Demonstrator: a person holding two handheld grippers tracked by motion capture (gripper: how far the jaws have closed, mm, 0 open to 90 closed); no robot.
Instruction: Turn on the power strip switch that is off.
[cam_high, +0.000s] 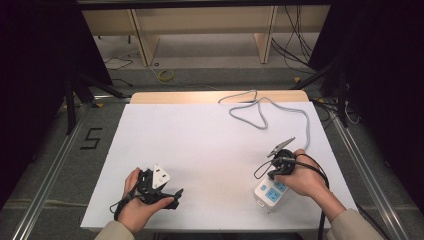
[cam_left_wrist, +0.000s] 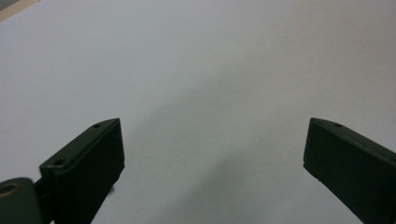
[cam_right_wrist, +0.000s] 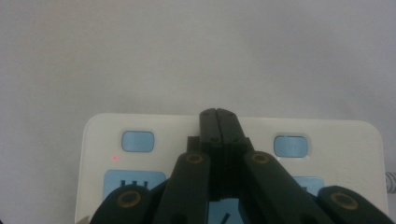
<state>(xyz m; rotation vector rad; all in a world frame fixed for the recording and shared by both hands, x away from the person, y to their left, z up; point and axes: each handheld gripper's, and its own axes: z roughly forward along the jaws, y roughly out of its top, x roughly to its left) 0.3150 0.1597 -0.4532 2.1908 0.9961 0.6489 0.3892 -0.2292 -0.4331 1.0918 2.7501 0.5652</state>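
A white power strip (cam_high: 270, 194) with blue sockets lies at the table's front right, and its grey cable (cam_high: 260, 112) loops toward the back edge. My right gripper (cam_high: 274, 176) hovers right over the strip. In the right gripper view its jaws are shut together with nothing between them, and the gripper (cam_right_wrist: 219, 114) tips sit over the power strip (cam_right_wrist: 327, 140) between two blue switches (cam_right_wrist: 137, 141). A small red light (cam_right_wrist: 115, 157) glows on the strip. My left gripper (cam_high: 167, 187) rests at the front left, jaws wide open over bare white table (cam_left_wrist: 201, 70), with the left gripper (cam_left_wrist: 212, 135) holding nothing.
The white table top (cam_high: 200, 145) has a wooden strip (cam_high: 175, 97) along its back edge. Metal rails run along both sides on the floor, with a black "5" mark (cam_high: 91, 138) at the left. Loose cables lie on the floor behind the table.
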